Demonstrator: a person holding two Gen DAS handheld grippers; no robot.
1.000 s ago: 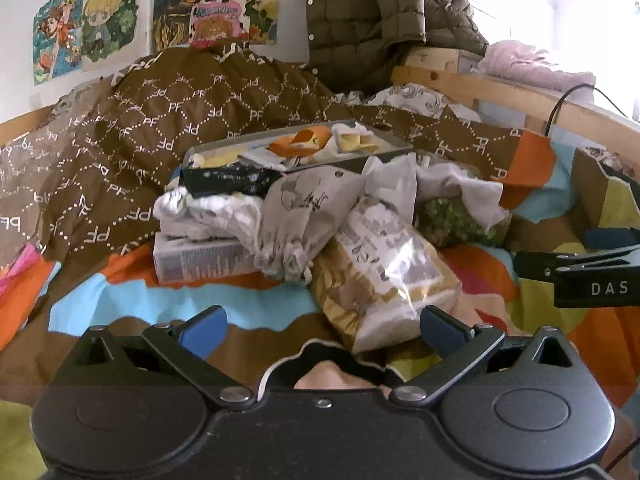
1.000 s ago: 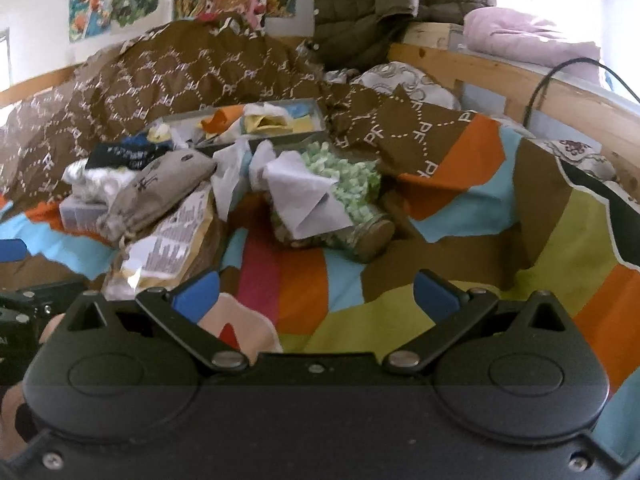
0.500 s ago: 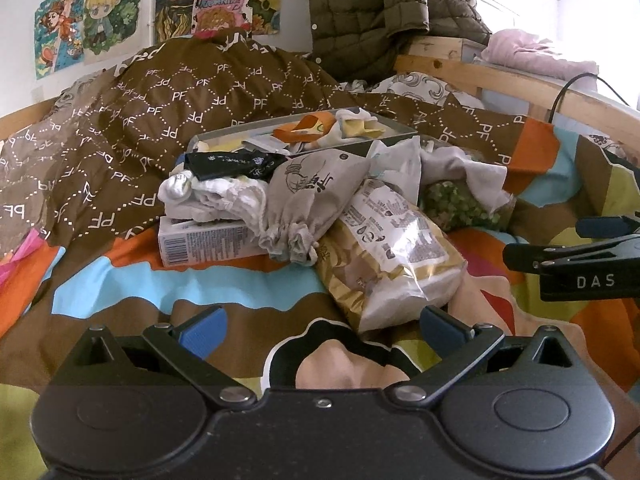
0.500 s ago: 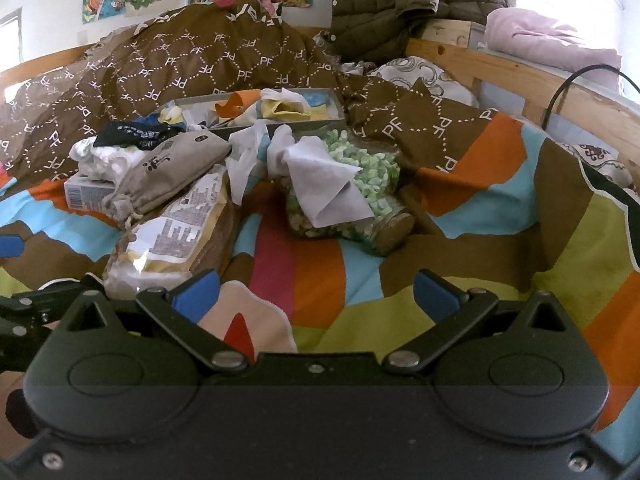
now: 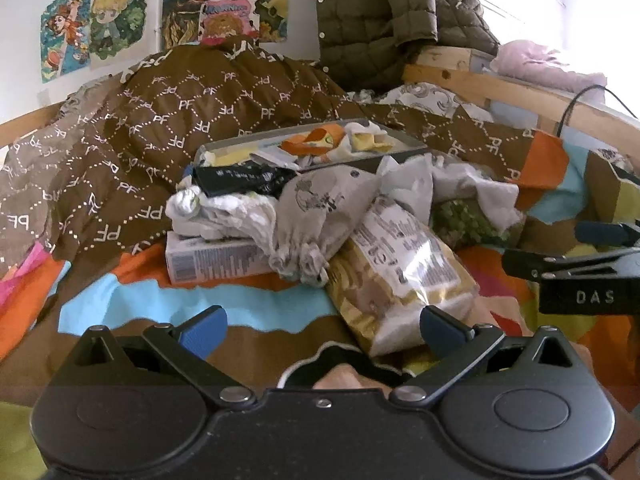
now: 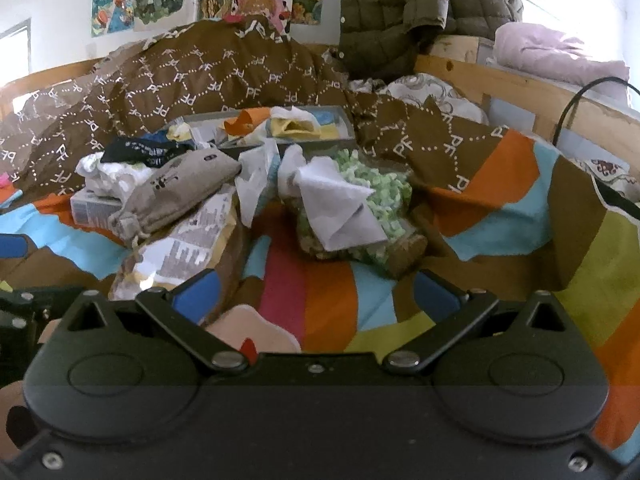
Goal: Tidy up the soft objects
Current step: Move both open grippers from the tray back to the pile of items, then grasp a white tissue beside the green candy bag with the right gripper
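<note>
A pile lies on the colourful bedspread (image 5: 192, 300). It holds a grey drawstring pouch (image 5: 320, 216), white crumpled cloth (image 5: 224, 212), a black sock (image 5: 240, 180), a crinkly snack bag (image 5: 400, 272), a small carton (image 5: 216, 260) and a jar of green pieces (image 6: 372, 204) under a white tissue (image 6: 336, 204). Behind them a grey tray (image 5: 248, 144) holds orange and yellow cloths. My left gripper (image 5: 320, 326) stands open just short of the snack bag. My right gripper (image 6: 316, 292) is open over the bedspread (image 6: 328, 300), in front of the jar.
A brown patterned duvet (image 5: 140, 120) is heaped behind the pile. A quilted olive jacket (image 5: 372, 16) hangs at the back. A wooden bed rail (image 6: 540, 92) with a black cable (image 6: 576, 96) runs along the right. Posters (image 5: 100, 28) cover the wall.
Both grippers have drifted slightly, first backing off, then easing toward the pile again. Nothing was taken hold of and both stay open.
</note>
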